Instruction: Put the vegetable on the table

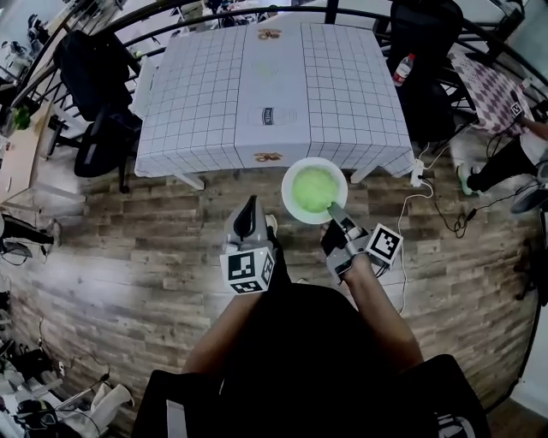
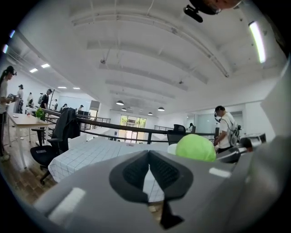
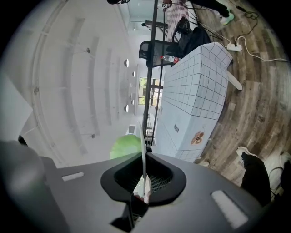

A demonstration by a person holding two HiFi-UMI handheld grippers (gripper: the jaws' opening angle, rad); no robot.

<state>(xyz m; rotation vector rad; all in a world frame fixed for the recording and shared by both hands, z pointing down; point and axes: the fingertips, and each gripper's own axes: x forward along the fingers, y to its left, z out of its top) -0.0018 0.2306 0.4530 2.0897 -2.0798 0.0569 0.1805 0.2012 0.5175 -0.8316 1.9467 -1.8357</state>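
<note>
A round pale-green vegetable (image 1: 314, 188) lies on a white plate (image 1: 291, 177) held in the air over the wooden floor, just short of the table (image 1: 197, 103) with its white grid cloth. My right gripper (image 1: 336, 210) is shut on the plate's near rim. In the right gripper view the plate (image 3: 143, 150) runs edge-on between the jaws, with the vegetable (image 3: 126, 146) behind it. My left gripper (image 1: 249, 211) hangs beside the plate, shut and empty. In the left gripper view its jaws (image 2: 148, 158) meet, and the vegetable (image 2: 195, 148) shows to their right.
Black office chairs stand at the table's left (image 1: 94, 77) and far right corner (image 1: 424, 34), with a bottle (image 1: 402, 68) near the latter. A power strip and cables (image 1: 419, 175) lie on the floor by the right table leg. A curved black railing (image 1: 257, 13) runs behind the table.
</note>
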